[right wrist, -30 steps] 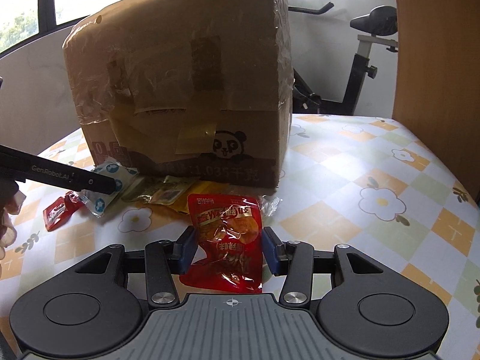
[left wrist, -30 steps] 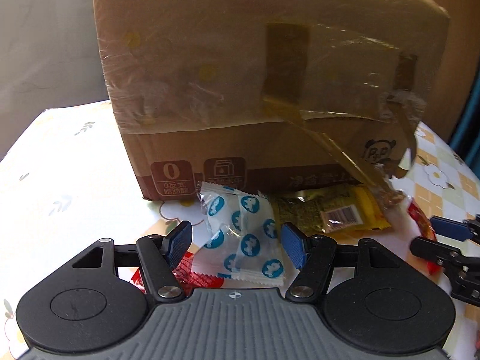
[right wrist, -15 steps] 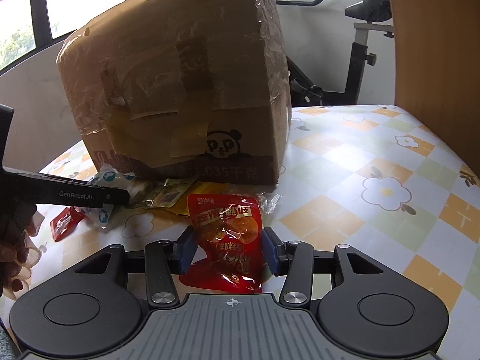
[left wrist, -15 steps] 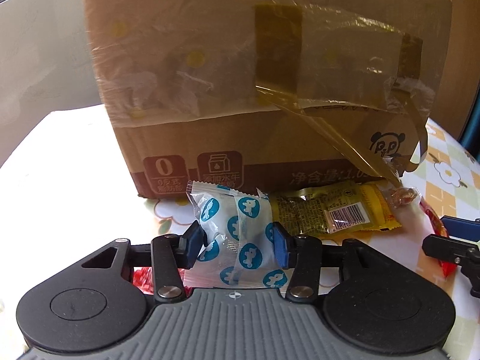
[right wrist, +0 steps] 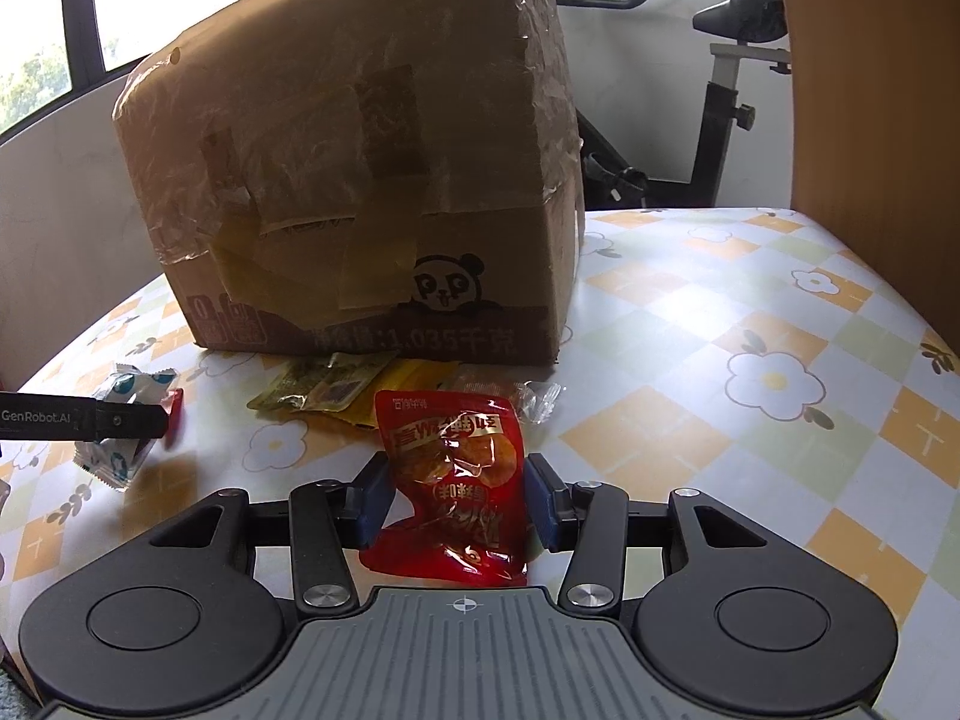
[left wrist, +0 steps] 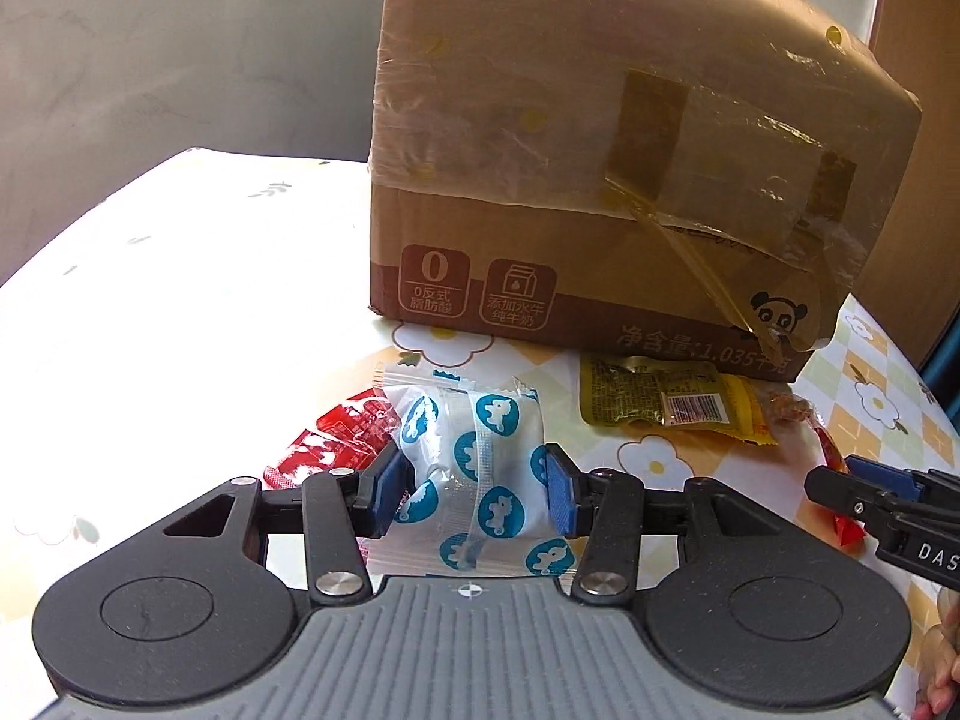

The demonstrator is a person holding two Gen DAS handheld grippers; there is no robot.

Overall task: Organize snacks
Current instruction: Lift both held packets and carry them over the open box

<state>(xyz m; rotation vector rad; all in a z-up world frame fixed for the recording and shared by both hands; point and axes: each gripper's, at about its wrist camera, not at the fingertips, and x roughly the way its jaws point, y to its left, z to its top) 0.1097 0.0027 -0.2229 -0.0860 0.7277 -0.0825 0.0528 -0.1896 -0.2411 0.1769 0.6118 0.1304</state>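
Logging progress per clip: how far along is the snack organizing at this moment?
Early. Nothing looks sorted yet.

In hand: the left gripper is clamped on the white packet with blue dots; the right gripper is clamped on the red foil pouch.

Left: the yellow-green packets, a small red wrapper and a clear-wrapped candy lie loose on the tablecloth by the taped cardboard box.

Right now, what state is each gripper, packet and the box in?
Left gripper: fingers shut on white-and-blue packet.
Right gripper: fingers shut on red snack pouch.
Cardboard box: upright, taped shut.
Yellow-green packets: flat on table, against the box.
Small red packet: flat, partly under the white-and-blue packet.
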